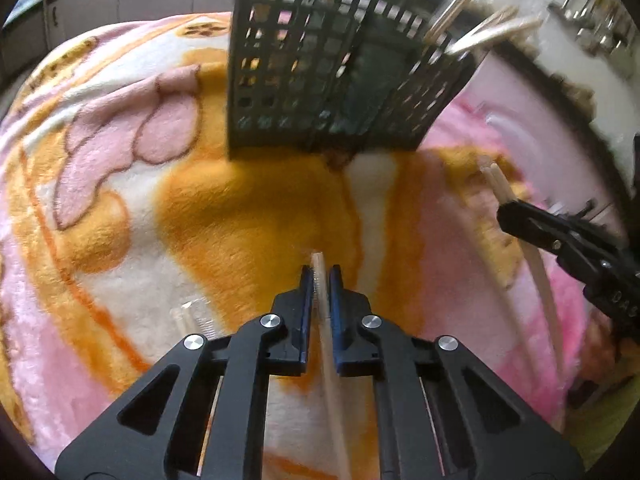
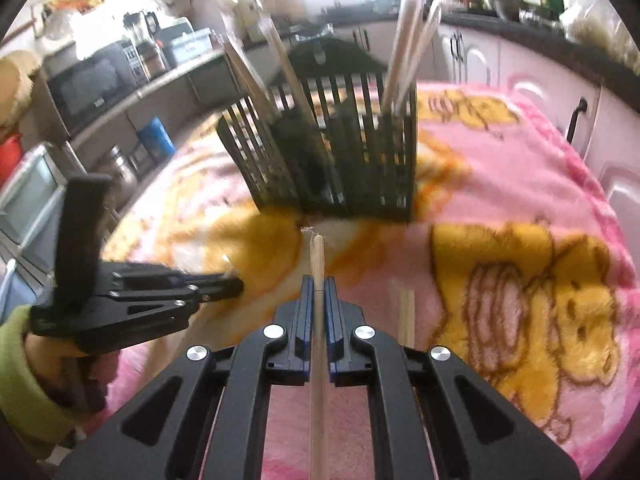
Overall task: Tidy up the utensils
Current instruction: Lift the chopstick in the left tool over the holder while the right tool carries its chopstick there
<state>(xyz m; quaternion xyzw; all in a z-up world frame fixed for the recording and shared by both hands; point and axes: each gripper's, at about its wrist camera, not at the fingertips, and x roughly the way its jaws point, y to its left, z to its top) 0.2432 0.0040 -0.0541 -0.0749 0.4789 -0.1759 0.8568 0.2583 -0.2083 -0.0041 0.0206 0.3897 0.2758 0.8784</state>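
A black slotted utensil basket [image 1: 340, 76] stands on the pink and orange blanket [image 1: 240, 208], with several wooden chopsticks sticking up from it; it also shows in the right wrist view [image 2: 332, 156]. My left gripper [image 1: 320, 276] is shut on a wooden chopstick [image 1: 326, 352] in front of the basket. My right gripper [image 2: 319, 284] is shut on a wooden chopstick [image 2: 318, 264] whose tip points at the basket's base. In the left wrist view the right gripper [image 1: 508, 210] is at the right with its chopstick [image 1: 498, 182]. The left gripper [image 2: 236, 284] shows at the left in the right wrist view.
A pair of loose chopsticks [image 2: 407, 320] lies on the blanket [image 2: 500, 184] just right of my right gripper. A clear plastic wrapper [image 1: 192, 316] lies left of my left gripper. Kitchen counters with a microwave [image 2: 92, 80] and white cabinets [image 2: 552, 92] surround the table.
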